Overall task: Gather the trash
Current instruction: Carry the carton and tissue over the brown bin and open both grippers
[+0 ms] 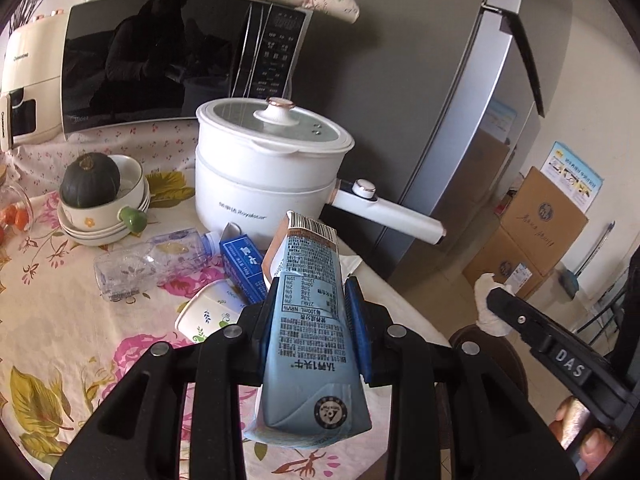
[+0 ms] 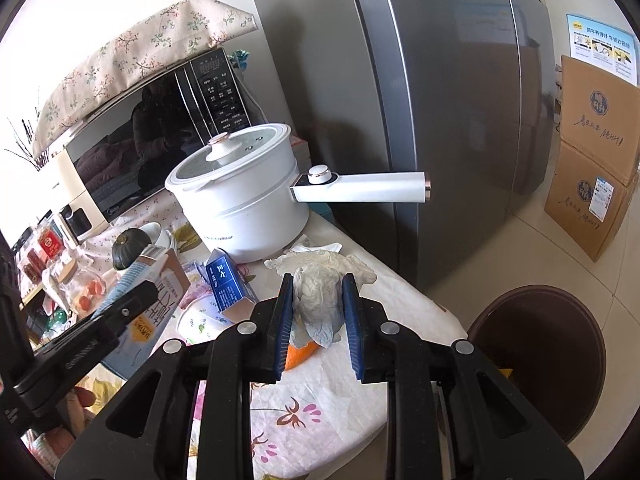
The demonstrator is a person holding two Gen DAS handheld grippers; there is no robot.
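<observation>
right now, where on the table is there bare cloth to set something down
Bare tablecloth lies at the near edge, this side of the paper cup. Crowded between the plastic bottle, blue carton and white pot, and around the stacked bowls.

Royalstar – white pot (image 1: 256, 184), DAS – right gripper (image 1: 496, 308)

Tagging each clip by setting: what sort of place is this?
Most likely a home kitchen or dining corner: a black-fronted microwave oven, a tall grey refrigerator and a white lidded electric cooking pot on a floral tablecloth.
</observation>
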